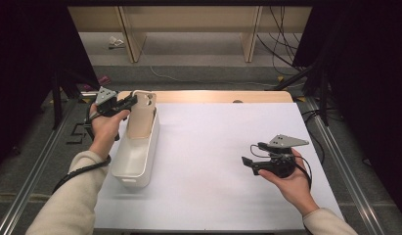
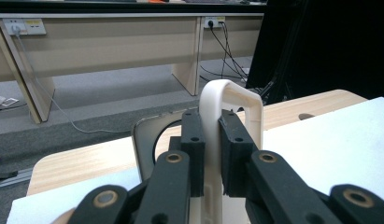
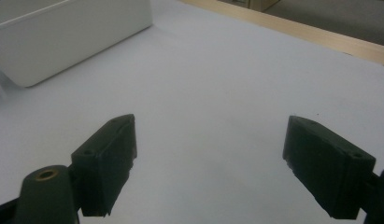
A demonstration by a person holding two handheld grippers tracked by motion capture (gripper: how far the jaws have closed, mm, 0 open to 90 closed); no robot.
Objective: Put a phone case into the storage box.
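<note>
At the left of the high view, the left gripper point(image 1: 126, 102) has its jaws clamped on the looped handle of a beige board point(image 1: 141, 117). The board leans tilted in the far end of a white bin point(image 1: 140, 169) on the white table point(image 1: 213, 161); its lower end sits inside. At lower right, the right gripper point(image 1: 248, 161) hovers, jaws wide apart.

A cream board point(image 1: 141, 116) with a looped handle at its top leans upright in the far end of a white bin point(image 1: 135, 155). Its handle is clamped between the left gripper point(image 2: 211, 154) jaws. The bin is long, narrow and open-topped.
</note>
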